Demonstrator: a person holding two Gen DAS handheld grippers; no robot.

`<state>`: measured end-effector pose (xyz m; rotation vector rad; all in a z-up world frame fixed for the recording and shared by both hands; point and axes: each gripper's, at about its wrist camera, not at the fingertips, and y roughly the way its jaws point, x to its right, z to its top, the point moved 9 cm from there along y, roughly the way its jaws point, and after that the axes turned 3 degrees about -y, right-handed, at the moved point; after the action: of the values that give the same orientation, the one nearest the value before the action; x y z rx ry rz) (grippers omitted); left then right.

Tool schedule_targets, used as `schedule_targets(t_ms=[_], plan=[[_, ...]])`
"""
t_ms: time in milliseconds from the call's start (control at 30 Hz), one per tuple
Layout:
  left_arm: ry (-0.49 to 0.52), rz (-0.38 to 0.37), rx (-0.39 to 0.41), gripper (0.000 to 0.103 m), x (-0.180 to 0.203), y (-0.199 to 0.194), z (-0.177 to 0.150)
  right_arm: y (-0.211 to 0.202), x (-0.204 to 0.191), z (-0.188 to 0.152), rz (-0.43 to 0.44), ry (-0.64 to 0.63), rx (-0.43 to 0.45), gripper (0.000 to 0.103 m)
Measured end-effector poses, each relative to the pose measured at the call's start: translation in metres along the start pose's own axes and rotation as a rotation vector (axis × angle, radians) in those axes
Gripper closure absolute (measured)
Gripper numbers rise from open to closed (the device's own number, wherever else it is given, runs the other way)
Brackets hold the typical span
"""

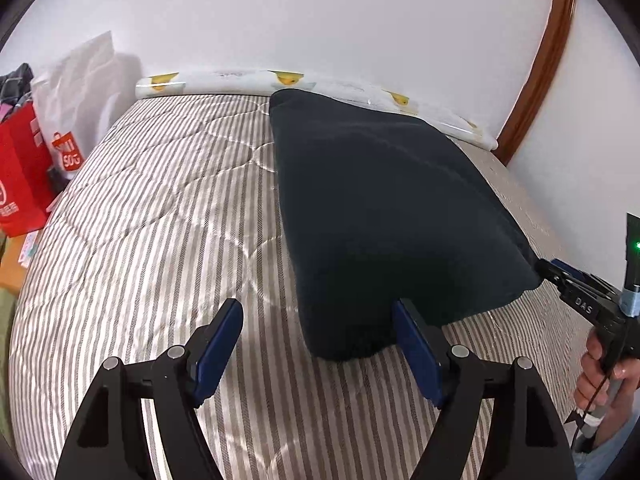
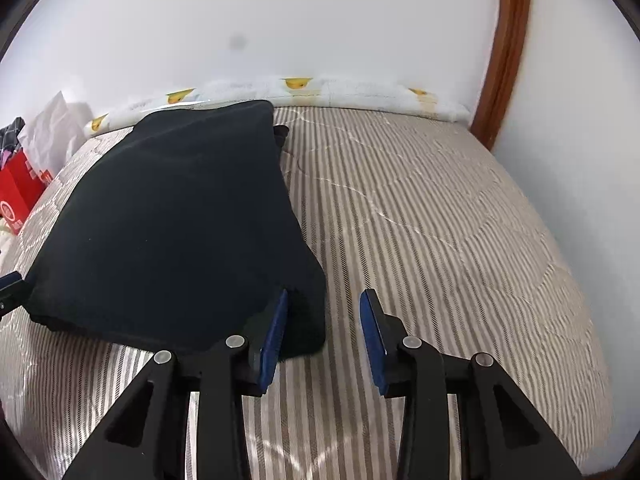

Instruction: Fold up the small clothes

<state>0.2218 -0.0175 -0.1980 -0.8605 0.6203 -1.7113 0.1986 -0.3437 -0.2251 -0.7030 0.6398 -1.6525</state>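
Striped bedding covers the bed (image 1: 140,240), with a white wall behind. Close up, the left gripper (image 1: 316,336) and the right gripper (image 2: 324,328) are both wide apart, holding nothing, one at each near corner of the dark cloth (image 1: 384,208). It lies folded, reaching toward the bed's far edge. Next they probably need to pinch those corners and fold again.
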Motion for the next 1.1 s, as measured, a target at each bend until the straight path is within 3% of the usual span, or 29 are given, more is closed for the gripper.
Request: schedule_targets(t_ms=[200,433,467,500,567,767,1100], plan=[[-0.001,0.040,0.013,0.029,-0.002,-0.027,-0.011,-0.030,0.002,-0.016,0.045,0.064,-0.043,0.062],[0.006,0.055,0.093,0.019,0.004,-0.083,-0.013,-0.082,0.000,-0.030,0.041,0.091,-0.011,0.060],[0.006,0.055,0.107,0.018,0.006,-0.093,-0.014,-0.094,-0.001,-0.032,0.044,0.095,0.000,0.053],[0.007,0.055,0.118,0.016,0.008,-0.101,-0.014,-0.100,-0.001,-0.032,0.041,0.097,0.006,0.039],[0.017,0.066,0.147,0.013,0.011,-0.120,-0.017,-0.122,-0.001,-0.033,0.027,0.100,0.049,0.025],[0.050,0.095,0.198,0.010,0.020,-0.160,-0.026,-0.175,0.002,-0.038,-0.010,0.104,0.120,0.002],[0.083,0.102,0.228,0.010,0.040,-0.182,-0.034,-0.219,0.008,-0.051,-0.009,0.119,0.171,0.000]])
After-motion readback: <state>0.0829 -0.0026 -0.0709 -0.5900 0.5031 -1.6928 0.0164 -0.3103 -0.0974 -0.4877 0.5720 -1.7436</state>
